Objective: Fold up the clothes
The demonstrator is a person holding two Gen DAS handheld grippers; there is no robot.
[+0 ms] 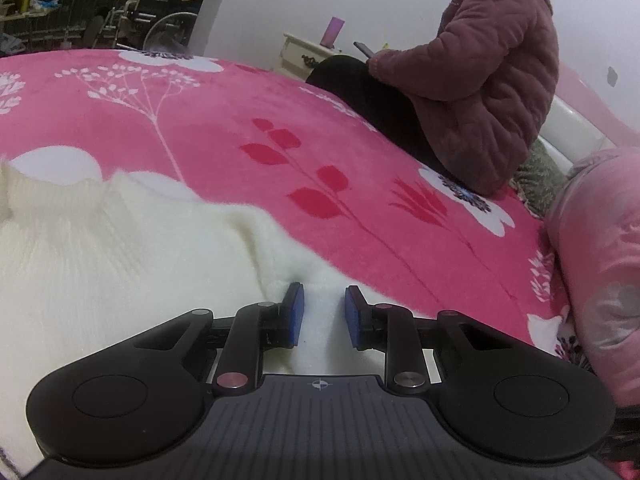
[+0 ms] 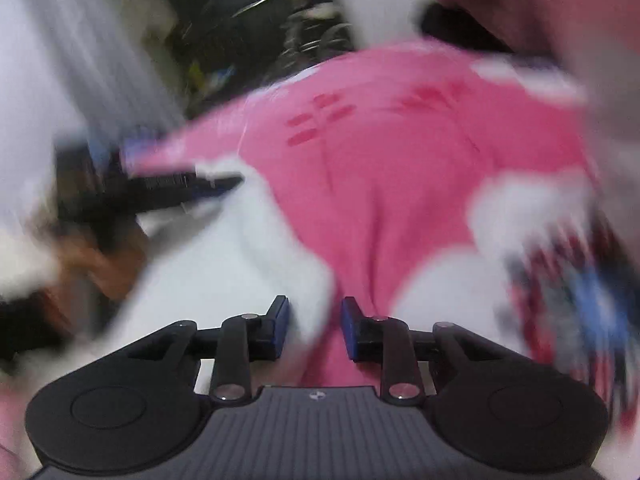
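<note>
Blur: where your right view smears, white sweater [image 2: 224,280] edges are unreadable.
Count: one sweater, one blanket [image 1: 240,128].
Left gripper [image 1: 323,312]: narrow gap, sweater between fingers, grip uncertain.
Right gripper [image 2: 314,326]: narrow; contents unclear.

My left wrist camera sits just behind the left gripper [image 1: 324,316], looking forward and downward along its fingers, low and close over the fluffy white knit garment [image 1: 120,264] spread on the bed's pink floral blanket [image 1: 224,128]. It faces across the bed toward a person in a quilted mauve jacket [image 1: 480,72] sitting at the far edge. My right wrist camera rides likewise behind the right gripper [image 2: 314,328], tilted down, close to the bed, though its picture is badly smeared. Both views share the white garment [image 2: 224,280] and pink blanket [image 2: 380,168]; the right view also catches the left gripper [image 2: 192,184] at its left side.
</note>
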